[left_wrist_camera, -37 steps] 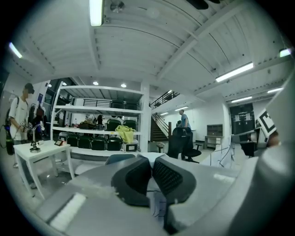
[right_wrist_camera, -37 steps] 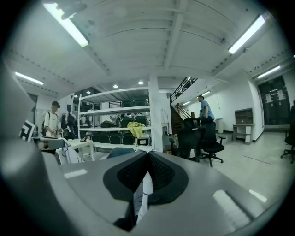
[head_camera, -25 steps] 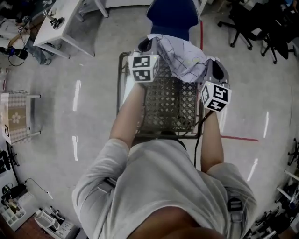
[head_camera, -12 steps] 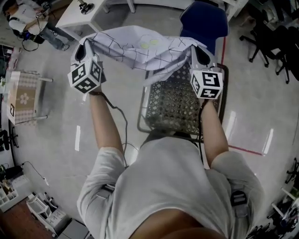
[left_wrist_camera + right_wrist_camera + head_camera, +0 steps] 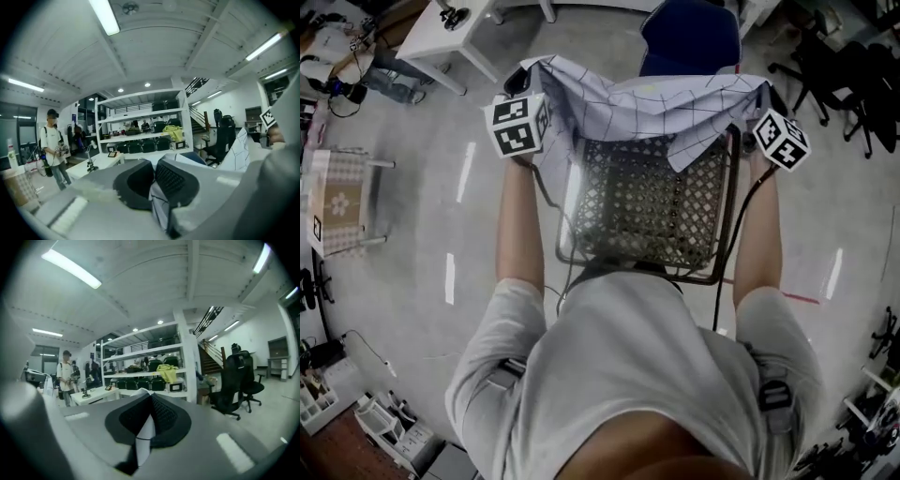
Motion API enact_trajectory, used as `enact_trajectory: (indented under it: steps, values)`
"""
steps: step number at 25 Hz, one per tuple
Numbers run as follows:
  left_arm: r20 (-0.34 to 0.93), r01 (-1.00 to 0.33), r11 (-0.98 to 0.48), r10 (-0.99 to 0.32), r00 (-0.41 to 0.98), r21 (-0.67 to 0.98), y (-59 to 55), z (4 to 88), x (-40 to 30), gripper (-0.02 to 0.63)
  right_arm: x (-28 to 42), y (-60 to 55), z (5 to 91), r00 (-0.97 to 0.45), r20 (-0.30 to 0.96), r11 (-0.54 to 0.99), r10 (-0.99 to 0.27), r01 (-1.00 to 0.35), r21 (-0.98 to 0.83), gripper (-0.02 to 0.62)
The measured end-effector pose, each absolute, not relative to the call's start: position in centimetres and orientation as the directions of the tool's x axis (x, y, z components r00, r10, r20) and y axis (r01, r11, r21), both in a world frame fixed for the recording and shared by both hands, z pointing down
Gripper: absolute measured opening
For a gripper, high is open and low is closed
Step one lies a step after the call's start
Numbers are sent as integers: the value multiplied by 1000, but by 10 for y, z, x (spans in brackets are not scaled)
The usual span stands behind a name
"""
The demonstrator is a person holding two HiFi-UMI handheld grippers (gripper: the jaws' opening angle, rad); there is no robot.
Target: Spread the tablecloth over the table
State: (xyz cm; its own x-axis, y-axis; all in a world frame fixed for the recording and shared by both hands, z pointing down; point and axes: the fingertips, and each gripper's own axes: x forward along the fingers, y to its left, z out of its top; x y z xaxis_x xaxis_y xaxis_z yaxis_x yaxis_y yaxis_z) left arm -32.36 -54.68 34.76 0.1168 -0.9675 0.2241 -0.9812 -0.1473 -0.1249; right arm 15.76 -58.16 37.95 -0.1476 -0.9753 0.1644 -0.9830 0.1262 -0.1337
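A white tablecloth [image 5: 649,101] with a thin grid pattern hangs stretched between my two grippers, above the far edge of a metal mesh table [image 5: 645,214]. My left gripper [image 5: 523,86] holds the cloth's left corner beyond the table's far left corner. My right gripper [image 5: 766,94] holds the right corner past the far right corner. In the left gripper view the jaws [image 5: 154,185] are shut with cloth [image 5: 160,208] pinched between them. In the right gripper view the jaws [image 5: 149,418] are shut on a fold of cloth [image 5: 144,439]. The cloth's lower edge droops over the mesh.
A blue chair [image 5: 690,34] stands just behind the table. A white desk [image 5: 455,37] is at the far left, a small cloth-covered stand [image 5: 337,202] at the left edge, and black office chairs [image 5: 839,61] at the right. A cable hangs by the left arm.
The cloth, bunched between close grippers a second ago, is now pulled wide. Both grippers have shifted right in the view, so the cloth spans the table's far edge.
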Motion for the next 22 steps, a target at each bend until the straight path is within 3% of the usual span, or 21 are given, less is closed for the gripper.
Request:
enact_trajectory:
  steps: [5,9,13,22]
  values:
    - [139,-960,-245,-964,226,-137,-572,289,-243,23,288,-532,308,38,89,-35,-995,-999,42,8]
    - [152,-946,-292,-951,271,-142,-574,297,-215,23,340,-501,309,152,93,-143,-984,-985,97,8]
    - [210,-944,-309,-936,281,-116,-552,329,-223,23,342,-474,351,147,206,-135,-967,-988,70,8]
    - [286,-926,-338,-915,283,-166,-436,410,-295,23,280,-326,448,152,314,-156,-937,-988,13,8]
